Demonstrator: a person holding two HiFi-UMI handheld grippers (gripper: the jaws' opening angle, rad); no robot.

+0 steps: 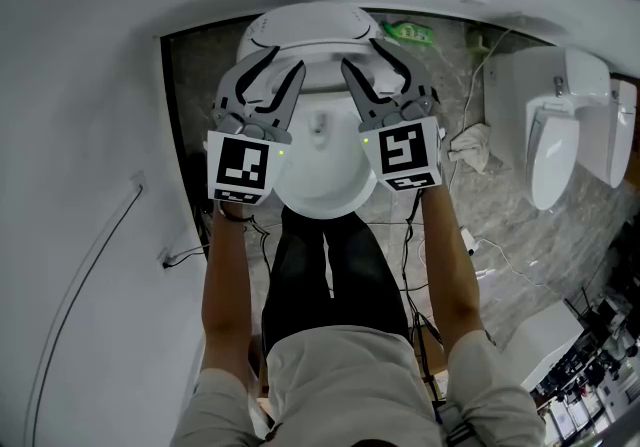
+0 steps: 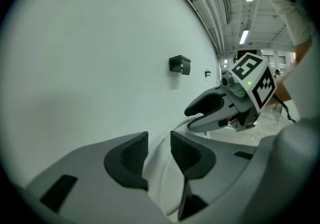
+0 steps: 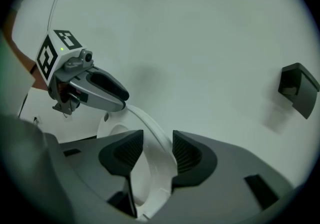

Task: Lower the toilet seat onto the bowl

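Observation:
The white toilet seat [image 1: 320, 87] stands raised over the bowl [image 1: 322, 185], in front of the lid [image 1: 310, 23]. My left gripper [image 1: 283, 63] is at the left of the seat's upper edge and my right gripper [image 1: 365, 55] at the right. In the left gripper view the seat's rim [image 2: 162, 178] passes between the open jaws of the left gripper [image 2: 159, 150], and the right gripper [image 2: 192, 119] shows beyond. In the right gripper view the rim [image 3: 156, 165] runs between the open jaws of the right gripper [image 3: 157, 150], with a gap beside it. The left gripper [image 3: 122, 100] sits farther along the rim.
A white wall [image 1: 90, 135] closes the left side, with a cable [image 1: 100, 235] on it and a black bracket [image 2: 180, 64]. Another white toilet [image 1: 555, 135] stands at the right. A green bottle [image 1: 410, 32], a cloth [image 1: 470, 147] and cables [image 1: 490, 255] lie on the marble floor.

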